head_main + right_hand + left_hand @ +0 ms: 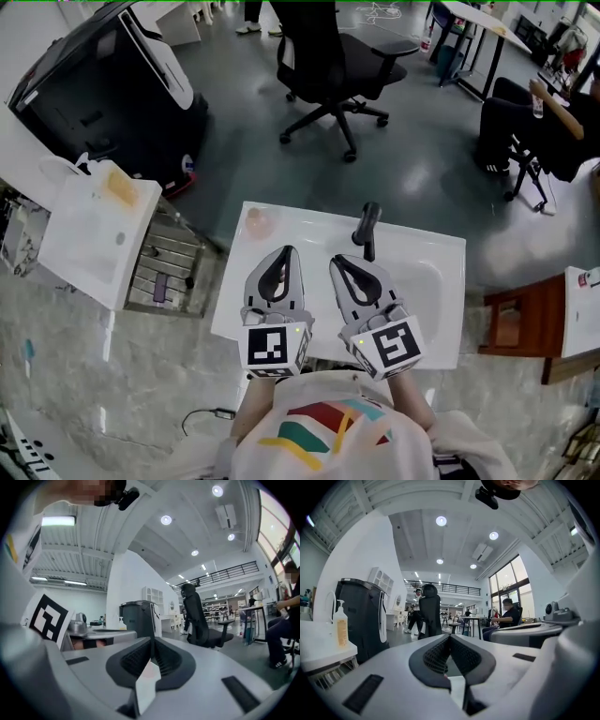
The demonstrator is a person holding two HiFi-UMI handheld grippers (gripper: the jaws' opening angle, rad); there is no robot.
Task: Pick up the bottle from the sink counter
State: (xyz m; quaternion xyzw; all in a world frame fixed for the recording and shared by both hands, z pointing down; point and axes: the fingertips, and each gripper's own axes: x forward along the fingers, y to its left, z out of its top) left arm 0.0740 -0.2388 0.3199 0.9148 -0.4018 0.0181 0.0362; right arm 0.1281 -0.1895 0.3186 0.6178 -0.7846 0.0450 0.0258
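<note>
As they point level, side by side over the surface [433,258], left claw [285,251] and right claw [338,262] sit clenched, empty.

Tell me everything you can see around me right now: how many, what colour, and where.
sink counter: one, white, directly in front of the person
faucet: one, black, far edge of the sink counter
small item: one, pinkish, sink counter's far left corner; too blurred to name
side counter: one, white, left
bottle: one, pale with yellow label, on the side counter
wire rack: one, metal, between the counters
machine: one, black and white, far left
office chair: one, black, beyond the sink counter
stool: one, brown, right
seated person: one, dark clothes, far right
left gripper: grey, shut, empty
right gripper: grey, shut, empty
</note>
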